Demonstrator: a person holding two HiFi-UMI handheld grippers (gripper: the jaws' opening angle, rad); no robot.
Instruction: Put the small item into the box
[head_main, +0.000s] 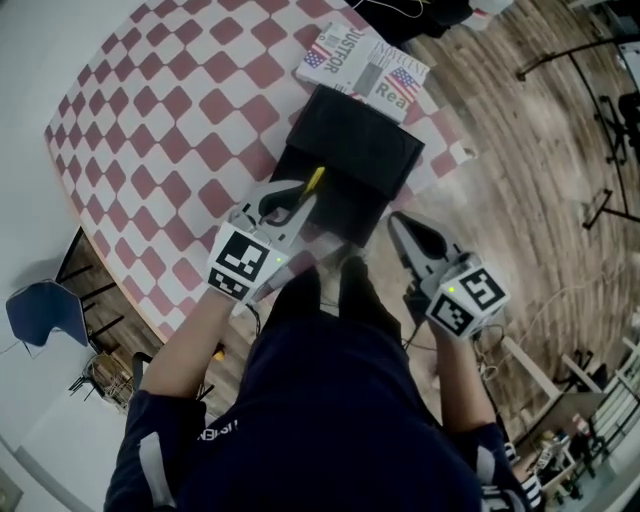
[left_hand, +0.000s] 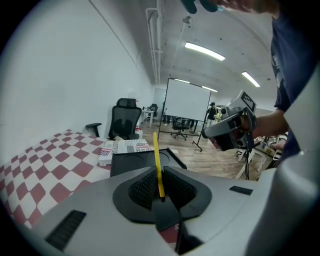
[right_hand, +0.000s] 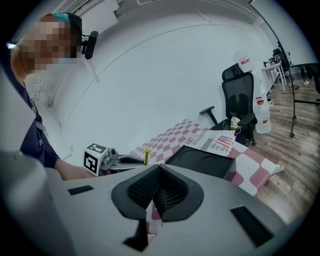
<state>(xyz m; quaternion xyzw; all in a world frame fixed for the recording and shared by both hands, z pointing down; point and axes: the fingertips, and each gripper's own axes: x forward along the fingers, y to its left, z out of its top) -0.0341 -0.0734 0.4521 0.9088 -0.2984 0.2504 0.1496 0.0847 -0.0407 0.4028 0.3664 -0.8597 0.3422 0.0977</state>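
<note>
A thin yellow stick (left_hand: 157, 160) is clamped in the left gripper (left_hand: 160, 189), not yet placed in the flat black box (head_main: 352, 160) at the checked table's (head_main: 150, 120) edge. The right gripper (right_hand: 157, 187) is closed, empty.

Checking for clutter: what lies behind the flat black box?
A printed paper with American flags lies behind the flat black box, which hides its near edge.

The table (head_main: 150, 120) is wearing a red-and-white check. The box (head_main: 350, 150) is showing black, the stick (head_main: 313, 181) yellow, and the newspaper (head_main: 362, 60) at the far edge is showing red-white-blue flags.
</note>
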